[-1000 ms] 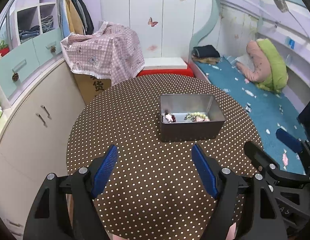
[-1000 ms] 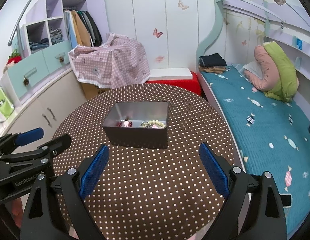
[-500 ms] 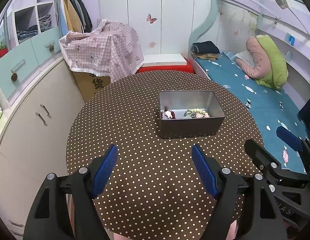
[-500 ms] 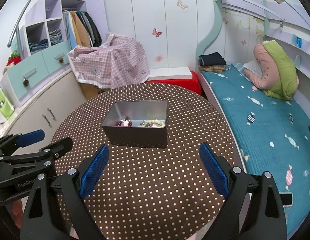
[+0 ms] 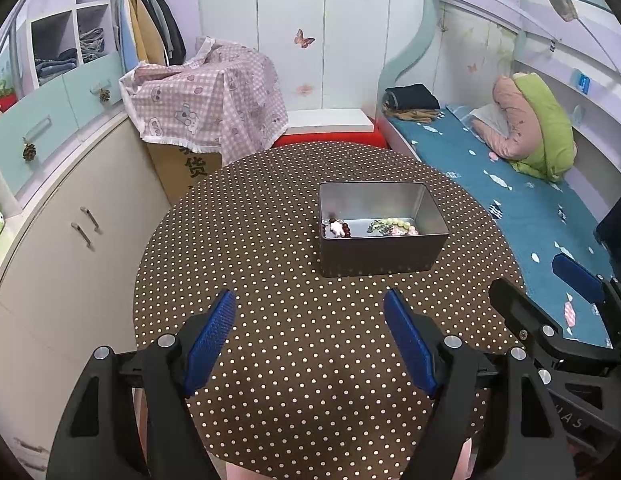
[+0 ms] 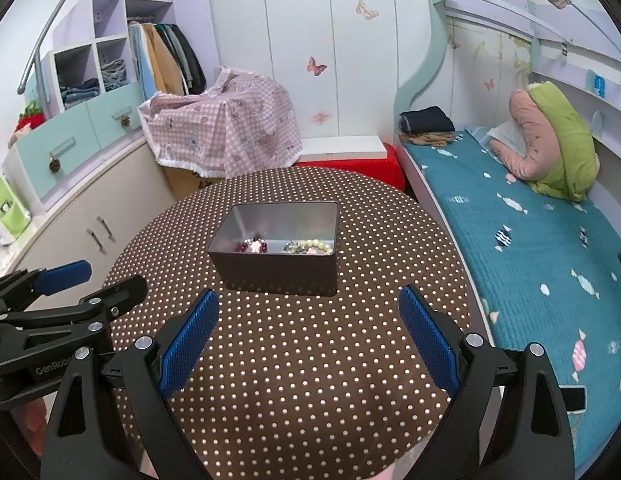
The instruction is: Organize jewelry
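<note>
A grey metal tin point(image 5: 380, 258) point(image 6: 276, 272) stands open on the round brown polka-dot table point(image 5: 270, 360) point(image 6: 310, 380). Inside it lie a dark red bead bracelet point(image 5: 337, 228) point(image 6: 254, 245) on the left and a pale green bead bracelet point(image 5: 394, 226) point(image 6: 310, 246) on the right. My left gripper point(image 5: 310, 338) is open and empty above the table's near side, short of the tin. My right gripper point(image 6: 308, 338) is open and empty, also short of the tin. Each gripper shows at the edge of the other's view.
A bed with a teal cover point(image 6: 530, 248) runs along the right of the table. Cream cabinets point(image 5: 70, 248) stand to the left. A box under a pink checked cloth point(image 5: 206, 100) and a red-and-white bench point(image 5: 330, 128) sit behind the table.
Both grippers have drawn back and risen slightly, so the tin sits a little farther off. Both stay open and empty.
</note>
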The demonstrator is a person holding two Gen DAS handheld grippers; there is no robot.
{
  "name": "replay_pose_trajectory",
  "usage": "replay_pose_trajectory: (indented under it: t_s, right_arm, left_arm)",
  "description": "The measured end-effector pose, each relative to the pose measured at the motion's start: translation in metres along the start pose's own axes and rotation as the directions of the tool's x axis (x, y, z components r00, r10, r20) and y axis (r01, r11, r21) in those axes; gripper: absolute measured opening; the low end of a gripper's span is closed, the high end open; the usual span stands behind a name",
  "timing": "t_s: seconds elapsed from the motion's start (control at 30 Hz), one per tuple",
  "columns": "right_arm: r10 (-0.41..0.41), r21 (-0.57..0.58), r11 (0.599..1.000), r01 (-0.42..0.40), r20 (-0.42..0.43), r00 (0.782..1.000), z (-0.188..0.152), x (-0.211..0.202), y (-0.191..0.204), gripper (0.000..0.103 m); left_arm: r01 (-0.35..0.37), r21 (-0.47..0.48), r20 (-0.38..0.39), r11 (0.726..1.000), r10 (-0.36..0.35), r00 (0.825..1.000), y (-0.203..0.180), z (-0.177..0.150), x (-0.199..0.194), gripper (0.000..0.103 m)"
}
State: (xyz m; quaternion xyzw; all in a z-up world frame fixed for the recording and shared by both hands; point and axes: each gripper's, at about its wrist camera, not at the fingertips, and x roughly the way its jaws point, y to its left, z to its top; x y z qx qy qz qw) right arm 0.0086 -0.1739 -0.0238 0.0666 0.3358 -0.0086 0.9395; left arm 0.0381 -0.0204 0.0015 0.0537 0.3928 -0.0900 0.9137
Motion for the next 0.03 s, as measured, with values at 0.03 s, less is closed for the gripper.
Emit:
replay_pose_trajectory:
  t_s: [0.03]
  right_arm:
    - [0.002, 0.000, 1.000, -0.002, -0.001, 1.000, 0.0002, 0.0003, -0.0001, 0.089]
  left_arm:
    - [0.001, -0.001, 0.004, 1.000, -0.001, 1.000, 0.0003, 0.0001, -0.0008, 0.074]
